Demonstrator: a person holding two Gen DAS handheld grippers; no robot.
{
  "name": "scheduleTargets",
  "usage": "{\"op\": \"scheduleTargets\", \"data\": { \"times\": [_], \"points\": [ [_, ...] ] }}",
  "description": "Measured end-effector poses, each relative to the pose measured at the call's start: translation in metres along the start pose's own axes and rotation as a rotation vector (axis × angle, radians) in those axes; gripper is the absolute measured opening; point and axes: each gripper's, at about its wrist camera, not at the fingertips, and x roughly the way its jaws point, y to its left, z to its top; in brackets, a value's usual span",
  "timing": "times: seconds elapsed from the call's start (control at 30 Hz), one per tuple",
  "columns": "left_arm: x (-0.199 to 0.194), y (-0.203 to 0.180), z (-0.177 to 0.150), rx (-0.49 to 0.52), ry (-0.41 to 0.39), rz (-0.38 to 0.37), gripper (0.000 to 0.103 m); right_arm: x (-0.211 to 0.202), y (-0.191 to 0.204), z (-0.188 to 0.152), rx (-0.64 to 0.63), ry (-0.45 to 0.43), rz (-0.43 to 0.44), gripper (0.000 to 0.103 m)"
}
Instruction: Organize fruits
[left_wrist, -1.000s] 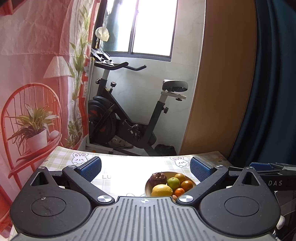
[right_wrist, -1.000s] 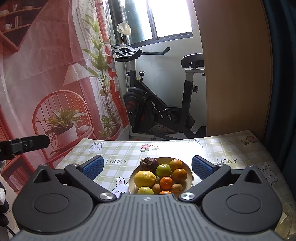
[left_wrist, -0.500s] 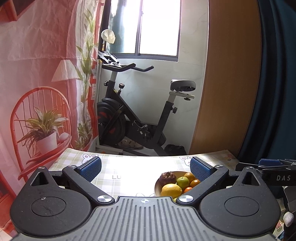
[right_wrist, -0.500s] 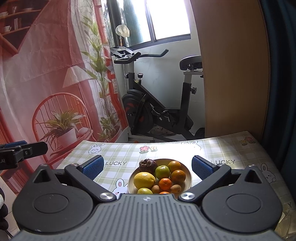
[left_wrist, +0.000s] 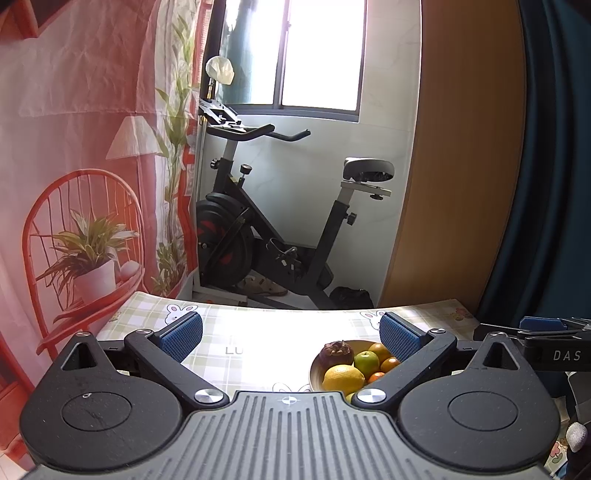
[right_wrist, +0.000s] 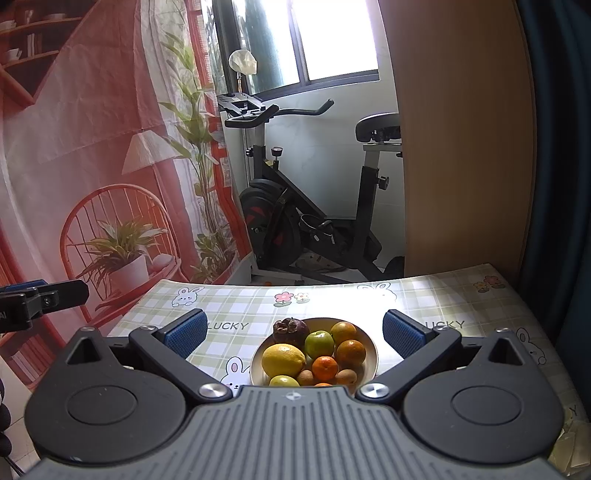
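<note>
Both my fingers sets spread apart, nothing held: left gripper, right gripper. All fruits sit piled in bowl on surface, btwn right fingers, below tips. Fits sorted or pre-sort; can't tell which.

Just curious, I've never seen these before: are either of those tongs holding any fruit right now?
No. The left tongs and right tongs are open and empty; all fruit sits in the bowl.
</note>
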Motion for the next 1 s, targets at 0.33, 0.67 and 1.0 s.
{"op": "scheduleTargets", "data": {
  "times": [0.33,0.67,1.0],
  "points": [
    [0.0006,-0.0009,0.0007,0.005,0.005,-0.005,0.103,0.0001,-0.0003,0.0013,-0.002,0.002,-0.005,0.103],
    [0.0030,-0.0027,-0.0005,0.019,0.010,0.010,0.103,-0.0001,-0.0007,0.0016,-0.004,-0.003,-0.007,0.103],
    [0.0041,-0.0029,-0.0006,0.017,0.014,0.014,0.103,-0.0001,-0.0008,0.0014,-0.005,-0.003,-0.007,0.103]
  ]
}}
